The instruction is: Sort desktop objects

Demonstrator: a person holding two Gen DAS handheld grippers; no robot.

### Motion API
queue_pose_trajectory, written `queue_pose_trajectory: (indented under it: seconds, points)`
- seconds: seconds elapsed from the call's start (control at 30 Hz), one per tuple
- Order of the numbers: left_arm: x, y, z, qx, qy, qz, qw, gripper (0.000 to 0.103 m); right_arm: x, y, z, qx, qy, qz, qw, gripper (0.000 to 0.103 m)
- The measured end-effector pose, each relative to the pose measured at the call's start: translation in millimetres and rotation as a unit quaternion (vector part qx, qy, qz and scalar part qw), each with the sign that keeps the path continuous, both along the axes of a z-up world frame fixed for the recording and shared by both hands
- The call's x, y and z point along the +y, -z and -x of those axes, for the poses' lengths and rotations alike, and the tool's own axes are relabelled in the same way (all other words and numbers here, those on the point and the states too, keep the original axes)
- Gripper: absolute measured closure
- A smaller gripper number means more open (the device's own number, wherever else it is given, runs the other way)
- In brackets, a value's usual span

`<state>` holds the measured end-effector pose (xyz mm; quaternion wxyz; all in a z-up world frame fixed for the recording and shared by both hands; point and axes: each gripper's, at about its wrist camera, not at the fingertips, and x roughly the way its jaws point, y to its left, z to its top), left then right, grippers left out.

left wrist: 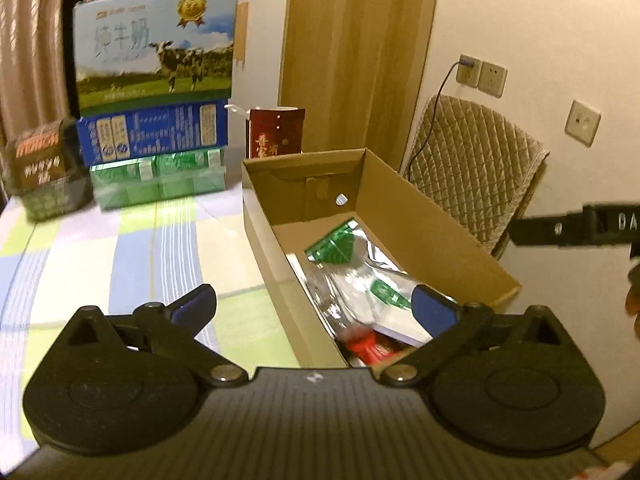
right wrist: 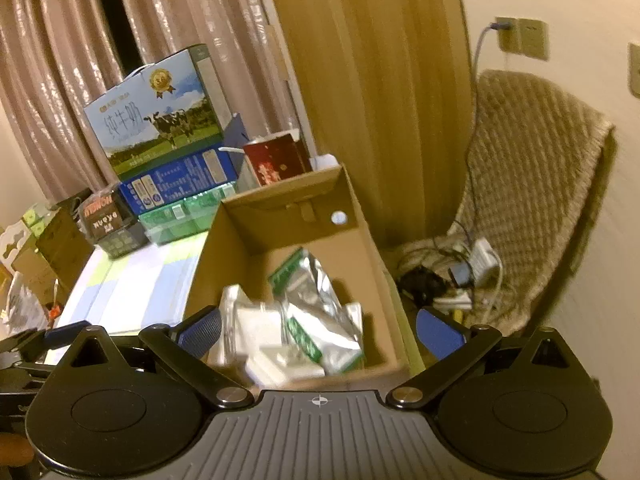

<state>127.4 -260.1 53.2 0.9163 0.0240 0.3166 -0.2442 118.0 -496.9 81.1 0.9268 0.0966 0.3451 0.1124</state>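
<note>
Above an open cardboard box point(right wrist: 372, 264) on the striped tablecloth point(left wrist: 120, 248), left gripper point(left wrist: 316, 304) and right gripper point(right wrist: 320, 328) hang spread apart, empty. Foil packets point(right wrist: 316, 300) lie inside. Either claw could likely clip the box wall when descending

Open brown cardboard box point(left wrist: 420, 216) on the table's right side, silver-green foil packets point(left wrist: 352, 264) heaped inside.

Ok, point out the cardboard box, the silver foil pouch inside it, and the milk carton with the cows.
cardboard box point(left wrist: 432, 216): left wrist view, inner right wall.
silver foil pouch point(right wrist: 316, 284): right wrist view, crinkled silver middle.
milk carton point(left wrist: 156, 52): left wrist view, front face by the cow picture.
</note>
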Motion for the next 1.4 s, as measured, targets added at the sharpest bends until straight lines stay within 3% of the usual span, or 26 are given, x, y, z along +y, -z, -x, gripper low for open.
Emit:
queue_pose_trajectory:
  seconds: [0.27,0.67,0.93,1.4]
  points:
    - [7,2,44,0.055,-0.03,0.001,0.998,0.001,2,0,48,0.008,-0.011,0.029,0.999,0.002]
    - [9,-9,98,0.041,-0.071,-0.012,0.9965,0.001,6,-4,99,0.009,-0.012,0.055,0.998,0.002]
    - [13,-18,108,0.04,-0.079,0.023,0.9957,0.001,6,-11,109,0.004,-0.011,0.061,0.998,0.002]
    - [7,-17,107,0.039,-0.088,0.003,0.9954,0.001,14,-17,115,-0.014,-0.02,0.09,0.996,0.002]
